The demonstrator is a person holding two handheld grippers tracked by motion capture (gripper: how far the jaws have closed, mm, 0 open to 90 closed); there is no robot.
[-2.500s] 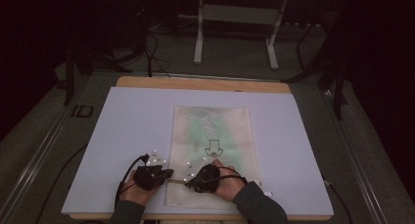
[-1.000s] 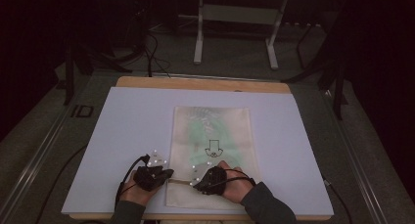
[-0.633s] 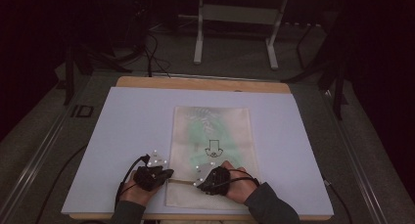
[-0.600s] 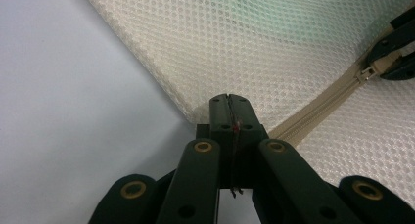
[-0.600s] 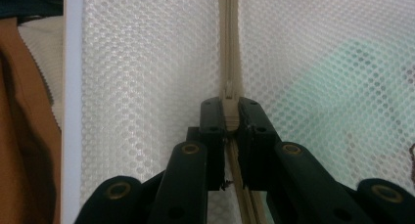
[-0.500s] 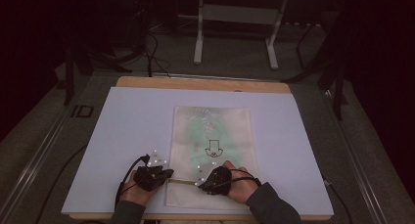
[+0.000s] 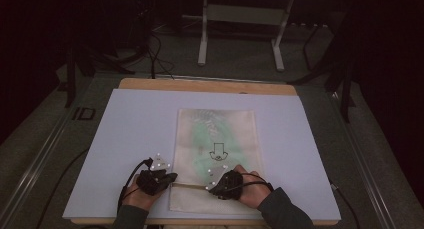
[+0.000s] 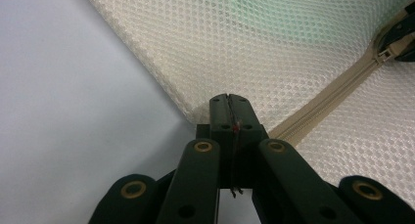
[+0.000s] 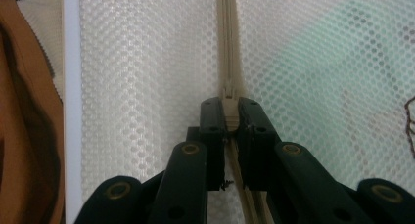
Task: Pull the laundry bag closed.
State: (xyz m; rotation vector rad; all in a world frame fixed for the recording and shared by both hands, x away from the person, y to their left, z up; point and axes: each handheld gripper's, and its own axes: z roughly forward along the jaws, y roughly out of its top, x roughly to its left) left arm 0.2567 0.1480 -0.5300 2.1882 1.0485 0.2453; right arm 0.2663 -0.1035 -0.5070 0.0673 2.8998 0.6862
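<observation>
1. Cream mesh zipper bag (image 7: 216,139) flat on the pale sheet (image 7: 125,139) covering the desk (image 7: 205,85), a bit right of centre, long side running away from the person.
2. Green contents faintly visible through mesh; black arrow-like mark (image 7: 217,150) on bag's upper face.
3. Zipper (image 7: 189,186) running across the near end of the bag, between both grippers.
4. Left gripper (image 7: 156,175) at bag's near-left corner, held in left hand (image 7: 137,196); in the left gripper view, fingers (image 8: 221,114) pinched tight together on the corner fabric (image 8: 205,106) right at the zipper's end, no gap visible.
5. Right gripper (image 7: 225,183) on the zipper line, partway across the bag toward its right side, held in right hand (image 7: 252,191).
6. In the right gripper view, fingers (image 9: 212,117) narrow, clamped on the beige zipper pull (image 9: 229,111); zipper tape (image 9: 226,38) straight ahead of the pull.
7. Right gripper tip and the pull also visible at far upper right of the left gripper view (image 8: 399,35).
8. Grippers near each other, apart, a stretch of zipper between them.
9. Dark floor (image 7: 240,54) and metal frame legs (image 7: 202,34) beyond the desk's far edge.
</observation>
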